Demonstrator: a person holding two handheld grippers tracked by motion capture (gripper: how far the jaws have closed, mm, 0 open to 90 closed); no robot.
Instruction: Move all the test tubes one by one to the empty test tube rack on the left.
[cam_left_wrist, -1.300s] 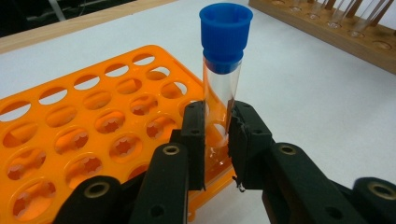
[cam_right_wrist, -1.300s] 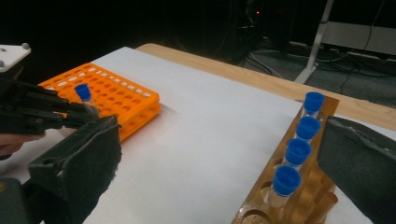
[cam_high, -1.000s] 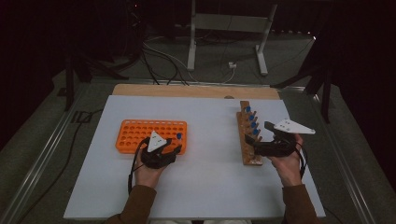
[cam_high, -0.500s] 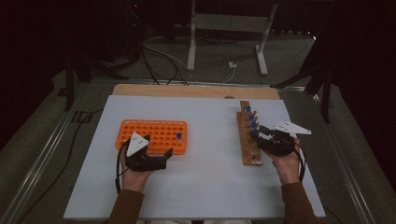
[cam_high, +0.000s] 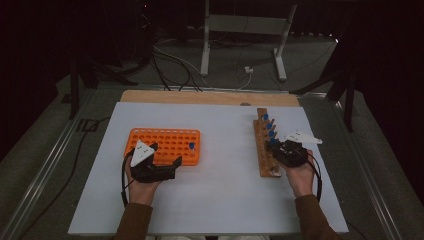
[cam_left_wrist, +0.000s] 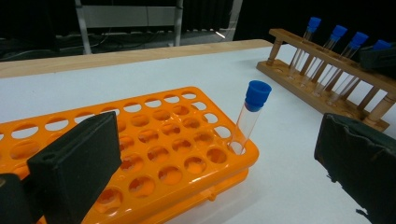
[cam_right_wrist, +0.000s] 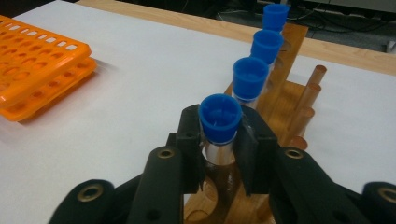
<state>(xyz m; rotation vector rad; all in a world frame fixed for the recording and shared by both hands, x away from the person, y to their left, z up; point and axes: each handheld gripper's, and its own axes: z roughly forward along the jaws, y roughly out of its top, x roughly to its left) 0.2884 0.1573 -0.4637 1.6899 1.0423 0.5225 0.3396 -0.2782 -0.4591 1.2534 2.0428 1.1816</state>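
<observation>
An orange rack (cam_high: 165, 140) lies at the left with one blue-capped tube (cam_high: 191, 146) standing in a hole near its right end. My left gripper (cam_high: 166, 154) hovers at the rack's near edge. Its jaws have just been opening and now stand wide with nothing between them; the tube (cam_left_wrist: 252, 109) stands apart, ahead of them. At the right, a wooden rack (cam_high: 264, 155) holds several blue-capped tubes in a row. My right gripper (cam_right_wrist: 219, 140) has just been closing and is shut on the nearest tube (cam_right_wrist: 220, 116), just under its cap.
The racks sit on a white sheet (cam_high: 225, 165) over a table with a wooden strip (cam_high: 200, 97) along its far edge. Beyond the table are a metal stand (cam_high: 240, 40) and cables on the floor. Bare sheet lies between the two racks.
My left gripper has drawn back to the left from the orange rack and opened, leaving the tube standing in it. My right gripper has closed on the nearest tube in the wooden rack.
</observation>
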